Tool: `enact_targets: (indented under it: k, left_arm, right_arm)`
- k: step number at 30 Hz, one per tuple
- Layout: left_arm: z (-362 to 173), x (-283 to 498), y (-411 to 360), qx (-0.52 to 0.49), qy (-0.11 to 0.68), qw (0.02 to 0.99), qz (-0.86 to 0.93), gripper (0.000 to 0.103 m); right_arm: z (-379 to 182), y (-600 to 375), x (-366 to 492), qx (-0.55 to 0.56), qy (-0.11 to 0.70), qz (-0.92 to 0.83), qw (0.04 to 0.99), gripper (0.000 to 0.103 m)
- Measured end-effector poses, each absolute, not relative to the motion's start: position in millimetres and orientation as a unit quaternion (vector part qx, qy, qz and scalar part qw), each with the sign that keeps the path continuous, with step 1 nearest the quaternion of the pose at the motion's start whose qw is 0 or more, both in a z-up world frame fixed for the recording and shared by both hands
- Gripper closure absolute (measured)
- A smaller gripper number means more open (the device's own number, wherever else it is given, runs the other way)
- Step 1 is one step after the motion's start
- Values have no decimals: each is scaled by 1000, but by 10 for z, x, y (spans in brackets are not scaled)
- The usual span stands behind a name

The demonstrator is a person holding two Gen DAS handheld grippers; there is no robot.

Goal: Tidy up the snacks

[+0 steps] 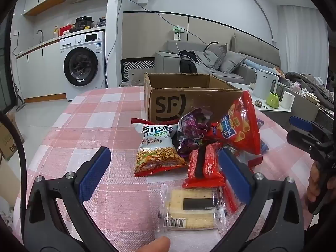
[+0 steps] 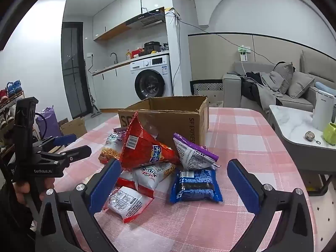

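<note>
Nearest lies the clear-wrapped pale cracker packet [image 1: 190, 208], between the wide-open, empty left gripper [image 1: 166, 176] fingers, long axis across them. Behind it stands the open brown cardboard box [image 1: 189, 96]; the right gripper [image 2: 174, 187], equally wide and empty, is nearer the blue foil snack packet [image 2: 196, 185].

A washer [image 1: 82, 63] stands far left under a counter with a faucet [image 1: 40, 34]. A grey sofa [image 1: 231, 63] with cushions lies far right. A white kettle [image 1: 265, 84] and green mug [image 1: 273, 100] sit on the side table [image 2: 294, 126].
</note>
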State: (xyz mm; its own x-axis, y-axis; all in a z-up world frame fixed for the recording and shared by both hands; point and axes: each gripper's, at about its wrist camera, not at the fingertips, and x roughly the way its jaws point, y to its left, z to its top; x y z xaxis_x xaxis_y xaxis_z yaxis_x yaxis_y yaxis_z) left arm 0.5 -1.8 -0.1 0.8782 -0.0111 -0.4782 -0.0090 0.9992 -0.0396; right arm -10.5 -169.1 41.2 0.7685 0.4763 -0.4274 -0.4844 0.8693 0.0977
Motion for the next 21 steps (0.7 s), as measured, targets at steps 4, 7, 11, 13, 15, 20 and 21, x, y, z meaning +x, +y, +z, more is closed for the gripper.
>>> enact_targets:
  k: [4, 7, 11, 13, 15, 20, 21]
  left_arm:
    - [-3, 8, 13, -35, 245, 969, -6, 1]
    - [-5, 21, 41, -35, 245, 969, -6, 1]
    - [-2, 11, 27, -32, 243, 969, 2, 1]
    - [12, 5, 29, -31, 243, 969, 1, 1]
    - [16, 5, 35, -31, 243, 969, 0, 1]
    - [14, 7, 22, -31, 244, 969, 2, 1]
    - [13, 6, 21, -31, 244, 969, 2, 1]
  right_arm:
    - [411, -1696, -106, -7, 221, 256, 941, 0]
    - [411, -1696, -106, -7, 223, 256, 941, 0]
    - [414, -1701, -109, -7, 222, 255, 941, 0]
    - [414, -1703, -108, -7, 222, 255, 941, 0]
    - [415, -1703, -110, -7, 221, 255, 941, 0]
    - [416, -1710, -112, -7, 221, 256, 941, 0]
    - [417, -1713, -115, -7, 221, 255, 941, 0]
